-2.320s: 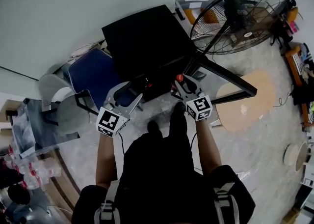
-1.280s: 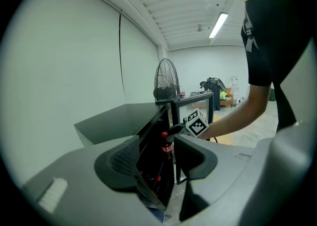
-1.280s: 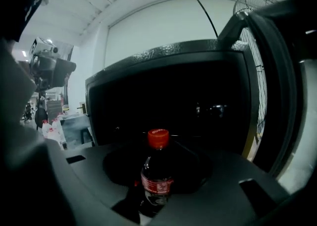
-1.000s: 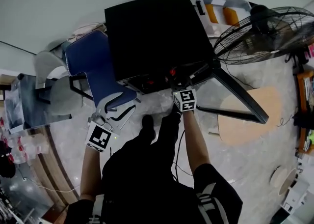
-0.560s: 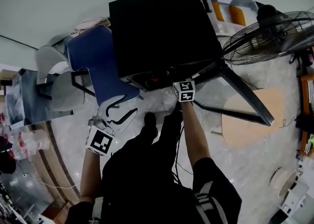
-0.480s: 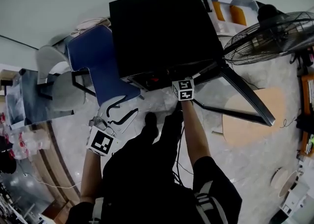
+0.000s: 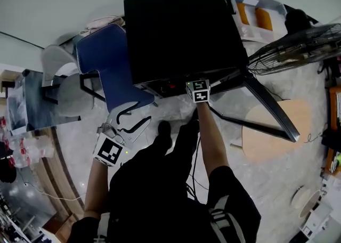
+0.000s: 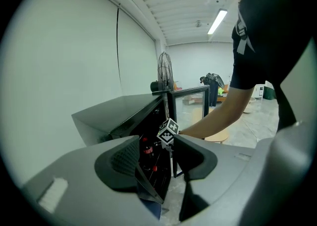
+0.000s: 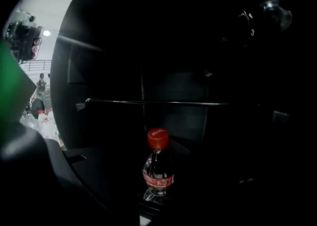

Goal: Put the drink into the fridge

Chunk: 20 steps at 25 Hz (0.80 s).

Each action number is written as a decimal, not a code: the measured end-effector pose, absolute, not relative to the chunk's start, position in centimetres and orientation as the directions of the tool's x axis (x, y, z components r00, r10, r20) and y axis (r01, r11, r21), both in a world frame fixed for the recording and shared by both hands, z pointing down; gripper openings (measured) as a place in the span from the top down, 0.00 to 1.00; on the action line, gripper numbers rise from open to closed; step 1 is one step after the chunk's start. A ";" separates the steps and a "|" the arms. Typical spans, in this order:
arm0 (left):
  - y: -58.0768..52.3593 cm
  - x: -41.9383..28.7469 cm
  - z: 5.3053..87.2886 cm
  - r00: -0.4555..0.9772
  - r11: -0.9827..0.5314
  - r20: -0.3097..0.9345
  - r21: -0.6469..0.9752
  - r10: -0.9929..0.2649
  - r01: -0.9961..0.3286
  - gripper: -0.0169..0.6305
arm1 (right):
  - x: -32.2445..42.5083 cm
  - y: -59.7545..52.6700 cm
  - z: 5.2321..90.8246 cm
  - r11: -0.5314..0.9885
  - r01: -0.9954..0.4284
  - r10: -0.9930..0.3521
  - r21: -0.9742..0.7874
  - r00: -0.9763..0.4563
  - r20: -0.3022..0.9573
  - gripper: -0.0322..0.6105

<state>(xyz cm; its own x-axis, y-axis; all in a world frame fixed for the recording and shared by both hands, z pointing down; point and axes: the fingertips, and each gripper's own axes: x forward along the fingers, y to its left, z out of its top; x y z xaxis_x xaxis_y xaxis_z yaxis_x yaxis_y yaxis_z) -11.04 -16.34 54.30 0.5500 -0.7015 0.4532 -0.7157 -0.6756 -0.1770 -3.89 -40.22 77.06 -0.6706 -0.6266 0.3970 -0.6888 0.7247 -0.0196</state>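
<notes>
The left gripper (image 7: 127, 123) hangs over the floor beside a blue chair (image 7: 104, 69). Its tongs are spread wide, with nothing between them. In the middle the black fridge (image 7: 181, 29) stands open. The right gripper (image 7: 197, 89) is at the fridge's front edge. Its tongs pinch the drink bottle (image 9: 157, 170), which has a red cap and sits upright inside the dark compartment, below a shelf's front bar (image 9: 163, 102). The glass door (image 7: 261, 103) stands out to the right, near a fan (image 7: 298, 50).
</notes>
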 end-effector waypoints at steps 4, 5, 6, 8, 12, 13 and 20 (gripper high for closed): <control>-16.7 -11.1 54.2 0.554 -0.676 0.451 -0.165 -0.700 -0.718 0.66 | -3.8 -40.5 77.2 0.723 -0.690 -0.626 -0.035 -0.675 0.391 0.74; -16.8 -11.1 54.2 0.556 -0.676 0.449 -0.166 -0.700 -0.718 0.66 | -3.8 -40.4 77.2 0.723 -0.690 -0.624 -0.037 -0.676 0.393 0.74; -16.8 -11.0 54.2 0.557 -0.677 0.446 -0.167 -0.700 -0.717 0.66 | -3.8 -40.4 77.2 0.724 -0.688 -0.622 -0.037 -0.676 0.394 0.74; -16.9 -11.0 54.0 0.560 -0.677 0.442 -0.167 -0.701 -0.717 0.66 | -3.9 -40.4 77.1 0.729 -0.684 -0.619 -0.029 -0.677 0.398 0.73; -17.0 -10.8 53.8 0.568 -0.684 0.437 -0.166 -0.697 -0.711 0.66 | -3.8 -40.5 77.2 0.731 -0.682 -0.612 -0.021 -0.669 0.423 0.70; -16.9 -10.8 53.7 0.571 -0.684 0.433 -0.164 -0.697 -0.711 0.66 | -3.7 -40.4 77.1 0.730 -0.683 -0.611 -0.020 -0.666 0.428 0.67; -17.2 -10.6 52.7 0.596 -0.685 0.389 -0.142 -0.703 -0.715 0.66 | -1.5 -38.3 76.2 0.726 -0.688 -0.611 -0.003 -0.647 0.456 0.63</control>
<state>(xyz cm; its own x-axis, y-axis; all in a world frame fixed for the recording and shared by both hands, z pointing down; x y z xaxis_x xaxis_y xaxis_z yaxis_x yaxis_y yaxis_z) -10.59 -17.20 52.68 0.5960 -0.7026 0.3887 -0.7148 -0.6848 -0.1418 -1.47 -38.26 76.21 -0.6470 -0.6109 0.4563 -0.6877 0.7260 -0.0030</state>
